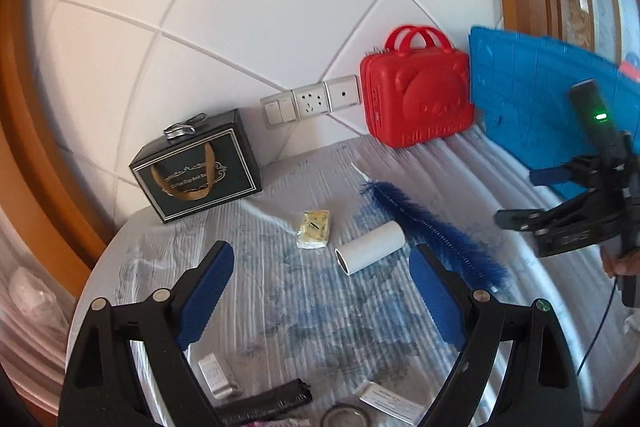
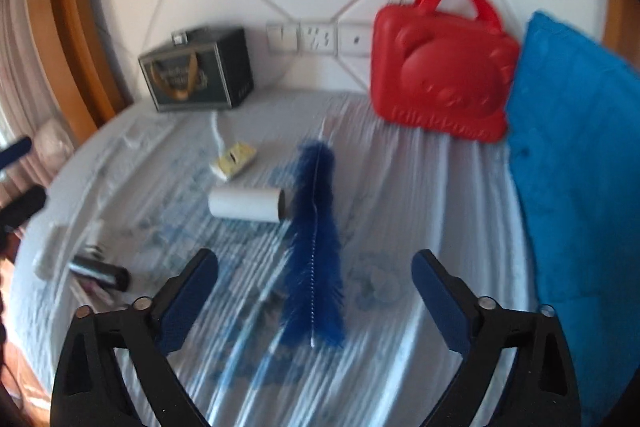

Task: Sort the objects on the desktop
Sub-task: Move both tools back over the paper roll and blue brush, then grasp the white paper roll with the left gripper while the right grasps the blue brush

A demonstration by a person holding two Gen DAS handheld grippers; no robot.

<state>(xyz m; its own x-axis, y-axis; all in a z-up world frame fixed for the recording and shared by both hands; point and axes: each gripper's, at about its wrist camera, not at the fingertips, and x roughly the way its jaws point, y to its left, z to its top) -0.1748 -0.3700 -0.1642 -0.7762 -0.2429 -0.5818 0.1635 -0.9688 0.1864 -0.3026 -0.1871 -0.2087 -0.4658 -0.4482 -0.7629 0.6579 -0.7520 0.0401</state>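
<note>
A blue feather point(image 2: 316, 227) lies lengthwise on the cloth-covered table point(image 2: 420, 207). My right gripper point(image 2: 316, 259) hovers open over its near end, with the pads well apart from it on both sides. A white paper roll point(image 2: 246, 205) lies just left of the feather, and a small yellow packet point(image 2: 234, 159) sits beyond it. My left gripper point(image 1: 322, 254) is open above the cloth, nothing between its fingers. The roll point(image 1: 370, 247), the packet point(image 1: 314, 229) and the feather point(image 1: 432, 227) lie just ahead of it. The right gripper point(image 1: 560, 215) shows at the right edge of that view.
Against the wall stand a black gift box point(image 1: 196, 171), a red bear-face case point(image 1: 420, 95) and a leaning blue mat point(image 1: 532, 99). Near the front edge lie a black folded item point(image 1: 268, 401), a silver pack point(image 1: 216, 375) and a white card point(image 1: 392, 401).
</note>
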